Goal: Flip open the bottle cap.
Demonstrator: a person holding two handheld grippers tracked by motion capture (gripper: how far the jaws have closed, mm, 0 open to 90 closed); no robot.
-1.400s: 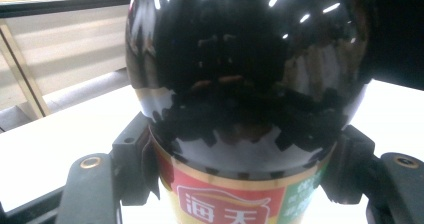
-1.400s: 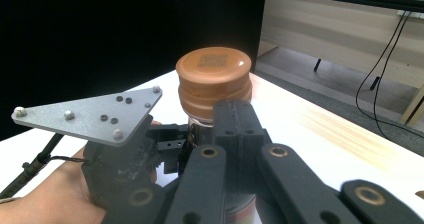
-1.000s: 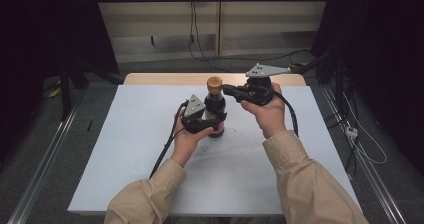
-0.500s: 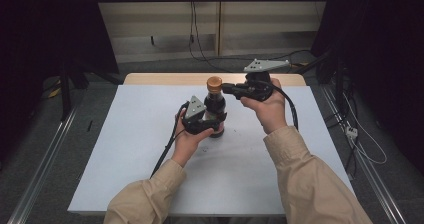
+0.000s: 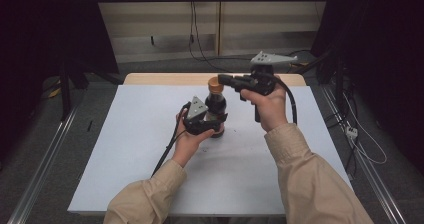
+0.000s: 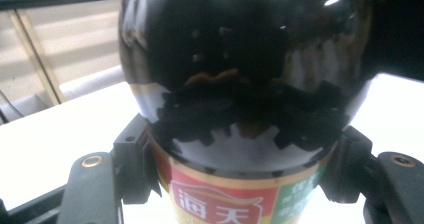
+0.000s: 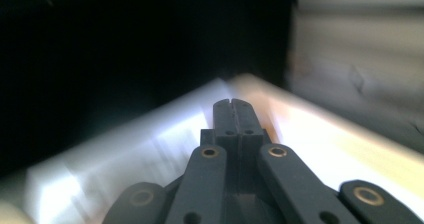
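Gripping the dark soy sauce bottle (image 5: 216,109) around its lower body, our left tool (image 5: 207,125) is clamped on it, one jaw on either side of the red label in the left gripper view, where the bottle (image 6: 240,84) looms glossy and round. It stands upright on the white tabletop (image 5: 125,149), near the middle and toward the far edge. Our right tool (image 5: 223,79) is raised at the level of the orange cap (image 5: 215,85), tips just beside it; in the right gripper view that tool (image 7: 233,104) has its jaws pressed together with nothing between them.

We judge the step in hand to be opening the cap, and several things could spoil it. With jaws together we cannot take the cap; we must part them first, or the tips will only push it sideways and tilt the bottle. The glass looks slick, so a twist at the top could spin it inside the left clamp. The right gripper view is smeared with motion blur, suggesting a fast approach that could knock the neck and topple the bottle, spilling the sauce.
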